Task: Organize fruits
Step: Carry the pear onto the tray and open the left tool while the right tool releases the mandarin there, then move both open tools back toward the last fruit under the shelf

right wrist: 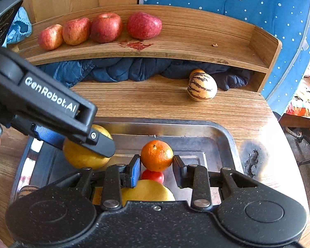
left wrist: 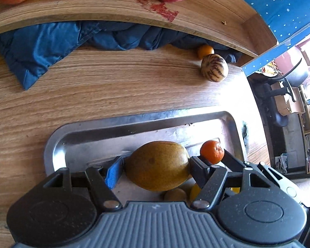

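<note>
My left gripper (left wrist: 156,166) is shut on a yellow-brown pear (left wrist: 157,165) above the steel tray (left wrist: 88,128); the right wrist view shows the same pear (right wrist: 82,157) under the left gripper's fingers (right wrist: 99,142). My right gripper (right wrist: 156,168) is shut on an orange tangerine (right wrist: 157,155), which also shows as the tangerine (left wrist: 212,152) in the left wrist view. Below it in the tray (right wrist: 223,136) lie a red fruit (right wrist: 154,176) and a yellow fruit (right wrist: 148,192). A striped melon-like fruit (right wrist: 202,87) and a small orange (left wrist: 205,50) sit on the table by the shelf.
Several red apples (right wrist: 106,28) line the curved wooden shelf (right wrist: 196,41). A blue quilted cloth (right wrist: 117,70) is stuffed under the shelf. A dotted blue fabric (right wrist: 237,0) hangs behind. The table's right edge (right wrist: 279,134) has a burnt mark (right wrist: 252,161); chairs stand beyond.
</note>
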Motion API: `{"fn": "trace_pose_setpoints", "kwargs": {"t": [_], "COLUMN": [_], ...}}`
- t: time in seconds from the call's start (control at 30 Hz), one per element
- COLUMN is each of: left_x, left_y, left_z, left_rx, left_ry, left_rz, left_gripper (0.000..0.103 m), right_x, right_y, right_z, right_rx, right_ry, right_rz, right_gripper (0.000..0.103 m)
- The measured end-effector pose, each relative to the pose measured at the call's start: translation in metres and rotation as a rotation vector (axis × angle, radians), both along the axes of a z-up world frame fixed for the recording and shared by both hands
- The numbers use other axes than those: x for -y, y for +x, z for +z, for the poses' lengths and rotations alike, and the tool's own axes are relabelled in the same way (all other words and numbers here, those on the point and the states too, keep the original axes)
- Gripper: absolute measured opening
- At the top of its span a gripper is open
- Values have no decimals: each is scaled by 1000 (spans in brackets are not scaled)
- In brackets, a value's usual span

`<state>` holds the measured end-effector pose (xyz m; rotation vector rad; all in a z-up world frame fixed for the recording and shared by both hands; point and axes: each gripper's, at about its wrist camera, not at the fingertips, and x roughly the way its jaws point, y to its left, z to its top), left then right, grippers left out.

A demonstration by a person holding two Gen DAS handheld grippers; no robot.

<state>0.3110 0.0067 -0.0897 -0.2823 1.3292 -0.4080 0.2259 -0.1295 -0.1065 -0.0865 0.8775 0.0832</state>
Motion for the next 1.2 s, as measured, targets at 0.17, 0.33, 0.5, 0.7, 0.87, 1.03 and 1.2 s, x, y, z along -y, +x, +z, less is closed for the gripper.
{"fn": "trace_pose_setpoints", "kwargs": {"t": [0.17, 0.33, 0.5, 0.7, 0.87, 1.03, 1.2], "left_x": [2, 2, 2, -4, -10, -17, -17], "left_y": [-5, -14, -38, -71, -106, -136, -160], "left_z": [0, 1, 17, 42, 55, 57, 52], "left_rx": [7, -13, 57, 153, 222, 211, 159], "left_ry": [15, 34, 55, 109, 180, 216, 241], "left_rz": [16, 42, 42, 46, 25, 9, -18], "left_gripper": [74, 74, 88, 99, 102, 102, 102], "right_x": [2, 8, 18, 24, 26, 25, 26], "right_y": [-4, -25, -57, -96, -123, -144, -160], "right_z": [2, 13, 25, 35, 39, 39, 37], "right_rx": [14, 58, 97, 129, 137, 133, 109], "right_ry": [-14, 1, 49, 82, 106, 111, 119], "right_rz": [-5, -27, -75, -119, -133, -133, -130], "right_gripper": [42, 63, 87, 101, 102, 102, 102]}}
